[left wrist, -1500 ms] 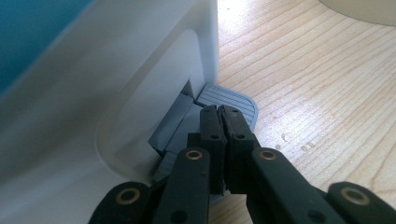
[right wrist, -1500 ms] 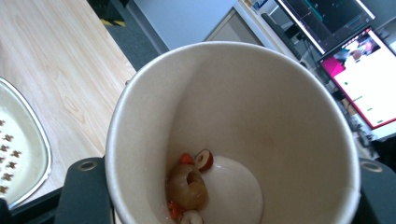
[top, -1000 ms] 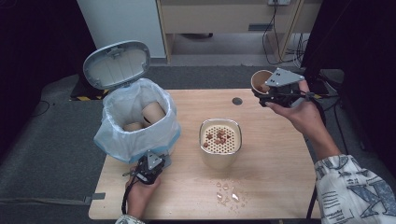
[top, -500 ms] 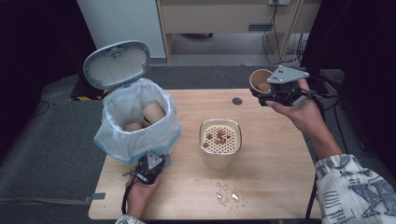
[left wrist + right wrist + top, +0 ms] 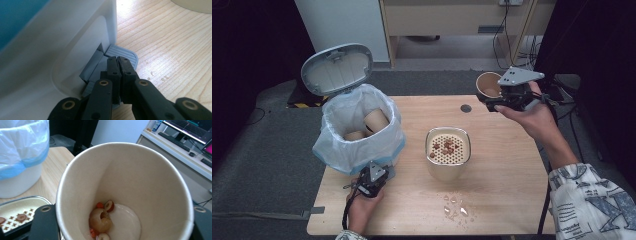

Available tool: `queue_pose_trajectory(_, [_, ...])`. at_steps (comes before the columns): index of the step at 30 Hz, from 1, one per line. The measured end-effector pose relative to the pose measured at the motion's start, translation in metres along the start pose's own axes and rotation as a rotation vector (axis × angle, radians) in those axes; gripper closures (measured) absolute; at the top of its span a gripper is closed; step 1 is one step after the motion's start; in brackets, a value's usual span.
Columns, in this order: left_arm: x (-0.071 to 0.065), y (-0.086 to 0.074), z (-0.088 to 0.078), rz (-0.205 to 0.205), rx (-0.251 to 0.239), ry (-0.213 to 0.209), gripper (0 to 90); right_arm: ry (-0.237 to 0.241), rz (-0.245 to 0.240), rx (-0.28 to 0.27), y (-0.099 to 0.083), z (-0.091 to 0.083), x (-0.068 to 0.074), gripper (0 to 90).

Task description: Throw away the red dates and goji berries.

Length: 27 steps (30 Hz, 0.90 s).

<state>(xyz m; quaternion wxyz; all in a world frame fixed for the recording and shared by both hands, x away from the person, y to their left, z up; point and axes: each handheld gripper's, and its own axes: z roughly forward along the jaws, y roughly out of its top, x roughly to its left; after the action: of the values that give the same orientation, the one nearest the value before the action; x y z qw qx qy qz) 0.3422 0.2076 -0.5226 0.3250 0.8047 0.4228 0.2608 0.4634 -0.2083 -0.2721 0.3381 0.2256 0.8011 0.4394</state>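
From the high view: my right gripper [image 5: 492, 100] pinches a paper cup [image 5: 488, 84] by its wall, up in the air past the far right corner of the table [image 5: 512, 200], well apart from the bin [image 5: 362, 127]. The strainer [image 5: 448, 150] sits just right of the bin, with a few fruit bits on its mesh. My left gripper [image 5: 373, 181] is down at the bin's near side, and the lid [image 5: 337, 67] stands open.

Left gripper view: jaws pressed together, tips on the grey pedal [image 5: 122, 53] at the bin's foot. My guess is I'm holding the lid open, so the trick is steady downward pressure without sliding off the pedal.

Right gripper view: the cup [image 5: 125, 192] sits between my jaws, with fruit scraps [image 5: 101, 220] at the bottom. I'd tip those onto the strainer first, then drop the cup in the bin, carrying it level so nothing spills on the way.
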Motion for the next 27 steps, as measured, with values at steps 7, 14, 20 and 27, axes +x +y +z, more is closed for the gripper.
queue_pose_trajectory(7, [0.000, 0.000, 0.000, -0.001, 0.000, 0.000, 87.3, 0.019, 0.012, -0.010, 0.004, 0.001, 0.001, 31.6])
queue_pose_trajectory(14, [0.000, 0.000, 0.000, -0.001, 0.000, 0.000, 87.3, 0.036, 0.025, -0.012, 0.005, 0.000, 0.001, 31.6])
queue_pose_trajectory(20, [0.000, 0.000, 0.000, 0.000, 0.000, 0.000, 87.3, 0.056, 0.039, -0.018, 0.008, 0.001, 0.002, 31.5])
queue_pose_trajectory(27, [0.000, 0.000, 0.000, 0.001, 0.001, 0.001, 87.4, 0.073, 0.052, -0.022, 0.015, 0.003, 0.006, 31.5])
